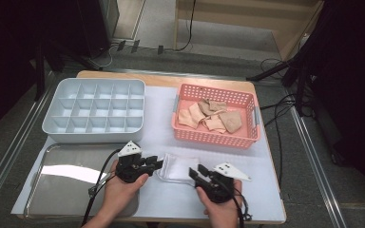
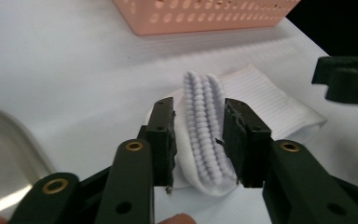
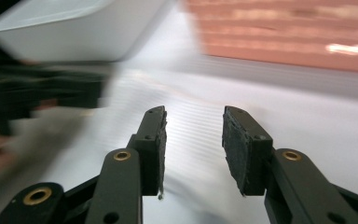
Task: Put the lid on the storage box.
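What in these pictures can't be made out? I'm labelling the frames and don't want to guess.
- White sock: in the left gripper view the left gripper hides whether its pads touch the ribbed fold.
- Right gripper view: motion blur smears the divided tray and pink basket.
- Beige socks: high view, too small to count.

sock (image 2: pixel 261 100): white ribbed cloth | tray (image 1: pixel 71 183): glossy metal | basket (image 1: pixel 216 135): pink perforated plastic | organizer (image 1: pixel 95 130): smooth white plastic | tabletop (image 1: pixel 266 199): matt white

A white-topped table (image 1: pixel 161 128) bears a divided bin (image 1: pixel 95 110), pink basket (image 1: pixel 216 137), metal tray (image 1: pixel 66 183) — and a white sock (image 1: pixel 178 167).
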